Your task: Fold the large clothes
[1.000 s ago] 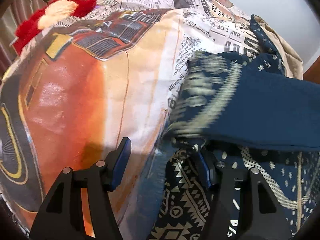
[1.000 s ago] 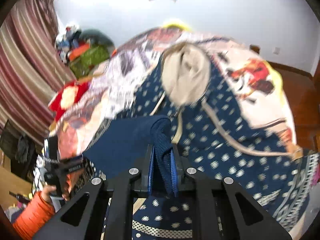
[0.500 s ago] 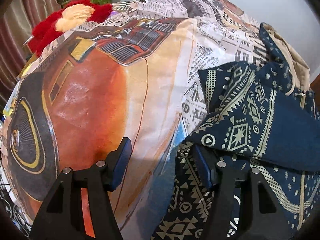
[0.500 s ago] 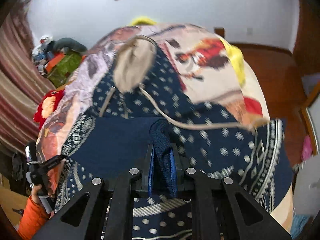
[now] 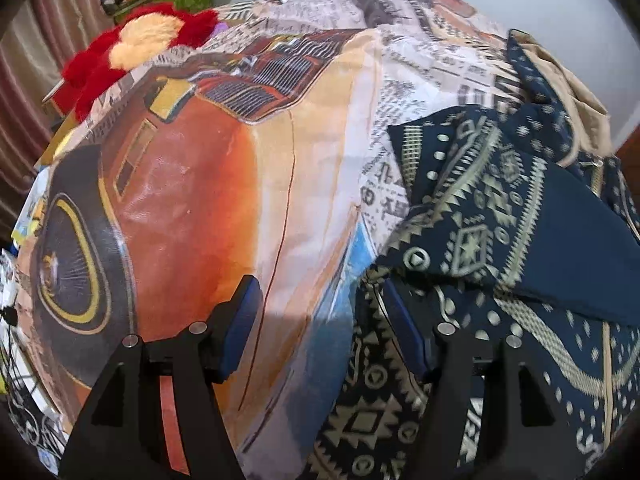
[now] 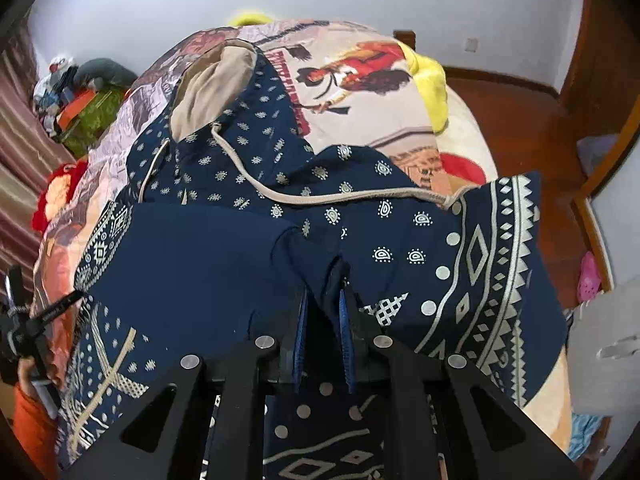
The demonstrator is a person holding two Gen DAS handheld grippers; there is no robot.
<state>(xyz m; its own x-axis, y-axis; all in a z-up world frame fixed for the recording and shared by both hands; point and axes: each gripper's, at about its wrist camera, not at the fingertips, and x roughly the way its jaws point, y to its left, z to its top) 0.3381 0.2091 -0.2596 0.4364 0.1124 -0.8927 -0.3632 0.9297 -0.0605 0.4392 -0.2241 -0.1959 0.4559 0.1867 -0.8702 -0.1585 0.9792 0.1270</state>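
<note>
Two views show a navy patterned hoodie (image 5: 500, 208) spread on a bed, over a bedspread (image 5: 192, 200) printed with an orange car and newspaper text. In the left wrist view, the left gripper (image 5: 320, 316) hangs with its jaws spread and nothing between them, just above the garment's near left edge, where a folded-over sleeve lies; probably it waits to take the next part. A red plush toy (image 5: 132, 48) sits at the bed's far left corner. In the right wrist view, the right gripper (image 6: 323, 304) pinches a bunch of navy cloth (image 6: 320, 276), likely to carry that sleeve across the body. The beige-lined hood (image 6: 212, 84) points to the far edge. Beyond are a pale wall and a brown wooden floor (image 6: 516, 120).
</note>
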